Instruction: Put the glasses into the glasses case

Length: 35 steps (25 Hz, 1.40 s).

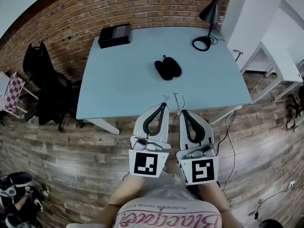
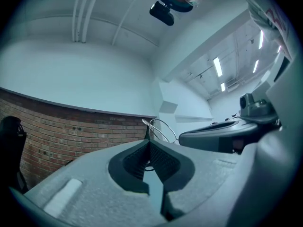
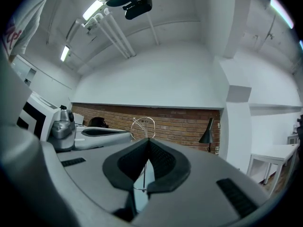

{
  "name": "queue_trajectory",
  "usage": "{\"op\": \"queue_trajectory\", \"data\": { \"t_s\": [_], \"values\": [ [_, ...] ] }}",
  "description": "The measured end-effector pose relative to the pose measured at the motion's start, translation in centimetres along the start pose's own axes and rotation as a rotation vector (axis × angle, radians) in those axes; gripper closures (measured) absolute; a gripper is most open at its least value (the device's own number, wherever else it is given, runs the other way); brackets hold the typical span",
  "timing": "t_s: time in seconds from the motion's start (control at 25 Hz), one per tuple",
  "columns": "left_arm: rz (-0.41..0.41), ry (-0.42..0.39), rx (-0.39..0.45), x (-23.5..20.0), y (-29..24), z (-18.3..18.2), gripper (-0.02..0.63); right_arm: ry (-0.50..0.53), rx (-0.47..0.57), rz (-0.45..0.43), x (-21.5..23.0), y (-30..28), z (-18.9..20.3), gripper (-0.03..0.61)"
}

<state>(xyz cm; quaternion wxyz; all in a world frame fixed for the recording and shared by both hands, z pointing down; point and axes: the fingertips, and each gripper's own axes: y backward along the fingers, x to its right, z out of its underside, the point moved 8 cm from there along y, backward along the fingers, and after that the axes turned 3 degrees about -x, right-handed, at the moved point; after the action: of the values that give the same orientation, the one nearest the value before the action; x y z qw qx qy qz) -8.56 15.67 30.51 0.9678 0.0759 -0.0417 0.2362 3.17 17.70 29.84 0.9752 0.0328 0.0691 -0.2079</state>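
Thin wire-framed glasses (image 1: 175, 99) hang in the air over the near edge of the light blue table (image 1: 118, 84), held between both grippers. My left gripper (image 1: 164, 105) is shut on one side of the glasses (image 2: 160, 128), whose wire loop sticks out past its tips (image 2: 148, 140). My right gripper (image 1: 182, 112) is shut on the other side, with a thin temple running between its pads (image 3: 148, 141) and the lens rims (image 3: 143, 125) above. The black glasses case (image 1: 167, 68) lies open mid-table, beyond both grippers.
A black box (image 1: 114, 35) sits at the table's far left corner and a black desk lamp (image 1: 209, 20) at the far right. A black office chair (image 1: 45, 87) stands left of the table, white furniture (image 1: 280, 65) to the right. Cables trail on the wooden floor.
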Motion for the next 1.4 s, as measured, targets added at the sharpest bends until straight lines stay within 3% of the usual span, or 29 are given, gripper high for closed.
{"op": "queue_trajectory", "data": {
  "t_s": [0.4,0.84,1.4],
  "values": [
    [0.017,0.026,-0.023,-0.6,-3.7,1.5,0.611,-0.012,-0.025,0.009,2.7,-2.9,1.2,0.568],
    [-0.016,0.02,-0.049,-2.1,-12.9,3.3,0.611,-0.04,-0.023,-0.023,9.3,-10.3,2.9,0.566],
    [-0.128,-0.003,-0.073,-4.7,-24.9,4.6,0.611,-0.061,0.011,-0.139,17.9,-21.1,3.9,0.566]
  ]
}}
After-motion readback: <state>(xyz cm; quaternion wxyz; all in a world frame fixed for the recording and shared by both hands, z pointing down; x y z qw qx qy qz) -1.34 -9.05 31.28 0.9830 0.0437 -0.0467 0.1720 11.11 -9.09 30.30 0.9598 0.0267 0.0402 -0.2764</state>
